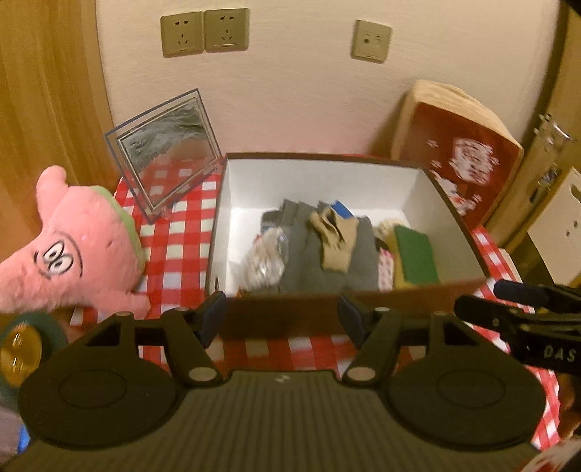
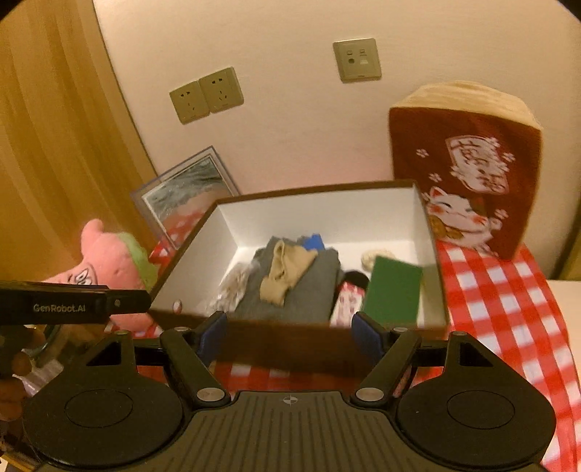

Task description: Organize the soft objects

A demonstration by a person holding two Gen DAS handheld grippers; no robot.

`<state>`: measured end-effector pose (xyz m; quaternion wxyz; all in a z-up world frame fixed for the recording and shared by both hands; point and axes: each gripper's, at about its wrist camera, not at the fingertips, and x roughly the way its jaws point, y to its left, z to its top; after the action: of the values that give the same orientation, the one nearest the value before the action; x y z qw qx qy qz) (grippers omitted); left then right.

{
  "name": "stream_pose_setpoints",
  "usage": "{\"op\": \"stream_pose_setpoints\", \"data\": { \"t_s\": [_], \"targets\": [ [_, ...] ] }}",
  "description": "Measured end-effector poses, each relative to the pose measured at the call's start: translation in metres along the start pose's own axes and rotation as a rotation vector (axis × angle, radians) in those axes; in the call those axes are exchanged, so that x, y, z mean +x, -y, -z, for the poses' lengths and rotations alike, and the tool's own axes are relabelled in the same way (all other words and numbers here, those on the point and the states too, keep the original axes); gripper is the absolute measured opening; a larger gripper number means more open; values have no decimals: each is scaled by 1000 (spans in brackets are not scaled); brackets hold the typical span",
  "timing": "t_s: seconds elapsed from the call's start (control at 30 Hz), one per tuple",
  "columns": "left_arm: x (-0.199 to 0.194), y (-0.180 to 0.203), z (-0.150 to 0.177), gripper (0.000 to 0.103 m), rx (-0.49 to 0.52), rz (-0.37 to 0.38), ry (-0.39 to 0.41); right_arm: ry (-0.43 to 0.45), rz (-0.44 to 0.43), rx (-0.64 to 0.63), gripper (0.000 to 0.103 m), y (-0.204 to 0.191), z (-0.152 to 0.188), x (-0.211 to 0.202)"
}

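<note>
A brown box with white inside [image 1: 326,178] [image 2: 326,214] stands on the red checked cloth. It holds a grey cloth [image 1: 312,261] [image 2: 290,290], a beige sock [image 1: 336,239] [image 2: 285,276], a green sponge [image 1: 415,254] [image 2: 394,290] and a clear plastic bag [image 1: 265,259]. A pink star plush [image 1: 72,247] [image 2: 109,261] lies left of the box. A red lucky-cat cushion [image 1: 461,152] [image 2: 464,174] leans at the back right. My left gripper [image 1: 283,316] and right gripper [image 2: 288,332] are both open and empty, just before the box's near wall.
A clear photo frame [image 1: 167,152] [image 2: 189,192] leans on the wall behind the plush. A gold round object [image 1: 18,355] sits at the far left. Wall sockets [image 1: 205,32] are above. A wooden panel [image 1: 43,90] bounds the left side.
</note>
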<state>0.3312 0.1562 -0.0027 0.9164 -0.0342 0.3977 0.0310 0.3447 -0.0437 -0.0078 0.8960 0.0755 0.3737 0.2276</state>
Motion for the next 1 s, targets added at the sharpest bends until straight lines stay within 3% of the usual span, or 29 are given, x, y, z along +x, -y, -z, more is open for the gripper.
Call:
{"op": "stream_pose_setpoints", "data": {
  "t_s": [0.43, 0.73, 1.0],
  "targets": [
    [-79, 34, 77, 65, 9, -7, 0, -37, 34, -19, 77, -16, 57, -76],
    [-124, 70, 123, 65, -11, -50, -14, -66, -12, -59, 77, -5, 91, -131],
    [-155, 97, 168, 65, -31, -40, -41, -98, -26, -93, 77, 5, 124, -174]
  ]
}}
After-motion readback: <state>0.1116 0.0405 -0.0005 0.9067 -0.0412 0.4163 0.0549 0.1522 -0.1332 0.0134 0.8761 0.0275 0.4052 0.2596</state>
